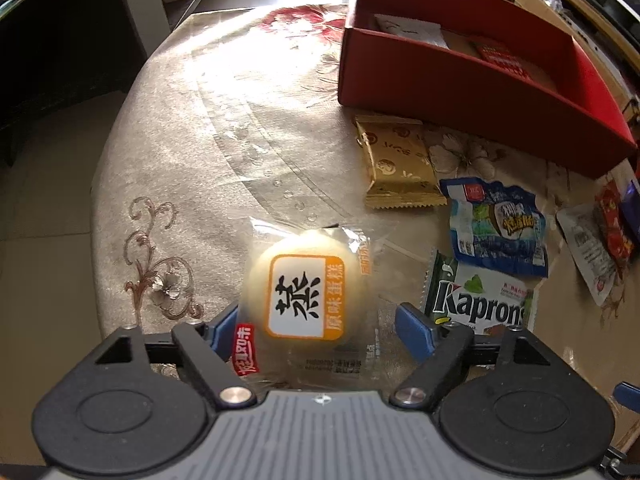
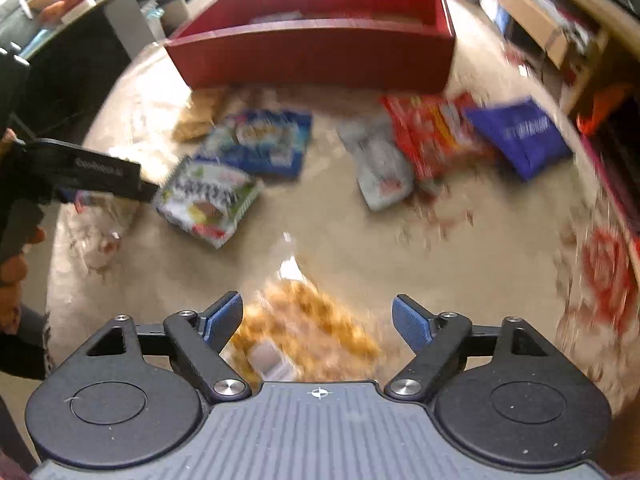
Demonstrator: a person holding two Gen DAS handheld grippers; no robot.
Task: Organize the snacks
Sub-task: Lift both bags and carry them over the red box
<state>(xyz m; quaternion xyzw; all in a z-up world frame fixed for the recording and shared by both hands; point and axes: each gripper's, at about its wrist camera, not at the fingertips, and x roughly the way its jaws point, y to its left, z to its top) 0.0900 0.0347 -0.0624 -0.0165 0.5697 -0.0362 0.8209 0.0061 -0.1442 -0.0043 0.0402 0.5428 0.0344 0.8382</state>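
Two hand-held grippers stand with fingers apart. The left hand-held gripper point(image 1: 316, 326) straddles the steamed cake packet point(image 1: 306, 300), which lies between its pads on the counter point(image 1: 180, 152), untouched as far as I can tell. The right hand-held gripper point(image 2: 318, 320) hovers over a blurred yellow packet point(image 2: 304, 332). Farther ahead sits the red box point(image 1: 472, 92), so the left is nearer a grasp.

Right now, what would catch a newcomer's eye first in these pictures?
The round pale steamed cake in clear wrap with an orange label, lying between the open left claw. Behind it, the big red cardboard box at the table's far side. Loose snack packets lie scattered before it, like the green-and-white Kaprons bag.
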